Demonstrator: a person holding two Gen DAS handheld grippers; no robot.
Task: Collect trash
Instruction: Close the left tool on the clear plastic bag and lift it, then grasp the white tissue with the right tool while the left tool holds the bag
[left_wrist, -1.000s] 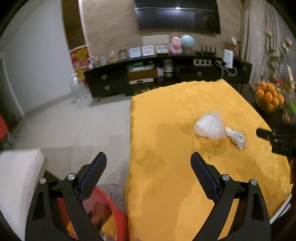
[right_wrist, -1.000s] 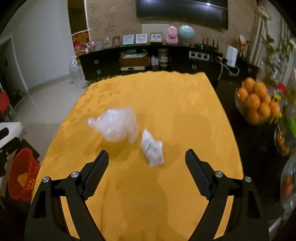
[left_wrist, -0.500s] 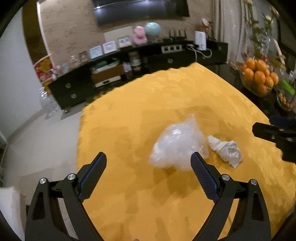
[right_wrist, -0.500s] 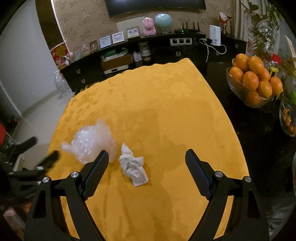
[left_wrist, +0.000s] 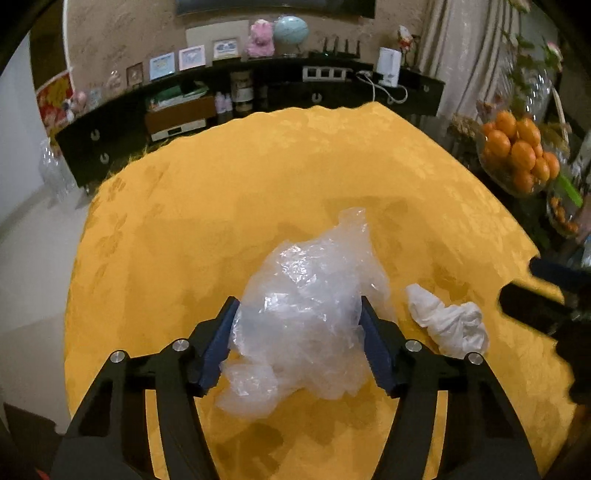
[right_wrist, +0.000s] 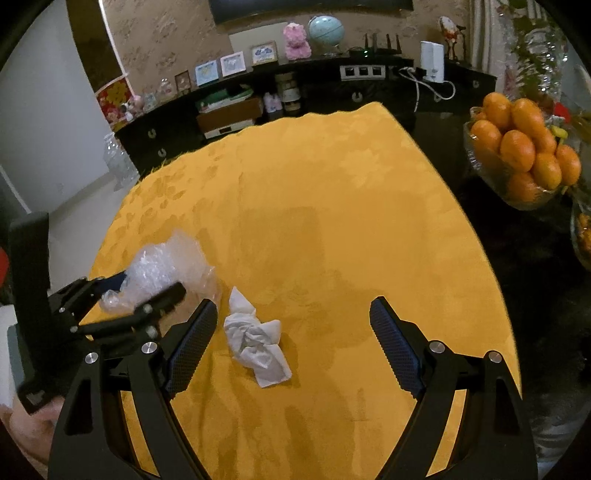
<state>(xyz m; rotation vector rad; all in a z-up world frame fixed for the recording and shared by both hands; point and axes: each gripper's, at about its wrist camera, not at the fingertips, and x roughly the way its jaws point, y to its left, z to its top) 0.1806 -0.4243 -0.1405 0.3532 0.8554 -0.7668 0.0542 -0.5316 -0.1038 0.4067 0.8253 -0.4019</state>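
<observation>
A crumpled clear plastic bag (left_wrist: 306, 317) lies on the yellow tablecloth (left_wrist: 258, 192). My left gripper (left_wrist: 297, 339) has its jaws on both sides of the bag and touching it, partly closed around it. The bag also shows in the right wrist view (right_wrist: 166, 269), with the left gripper (right_wrist: 144, 295) around it. A crumpled white tissue (left_wrist: 448, 323) lies just right of the bag; it also shows in the right wrist view (right_wrist: 256, 341). My right gripper (right_wrist: 291, 343) is open and empty, low over the table, with the tissue near its left finger.
A glass bowl of oranges (right_wrist: 521, 155) stands on the dark table top at the right, with a second dish (right_wrist: 583, 236) beside it. A black TV cabinet (right_wrist: 295, 96) with frames and bottles runs along the far wall. The tablecloth's left edge drops to the floor.
My left gripper has swung from the table's left edge onto the plastic bag and its jaws have narrowed onto it. My right gripper has come nearer to the tissue.
</observation>
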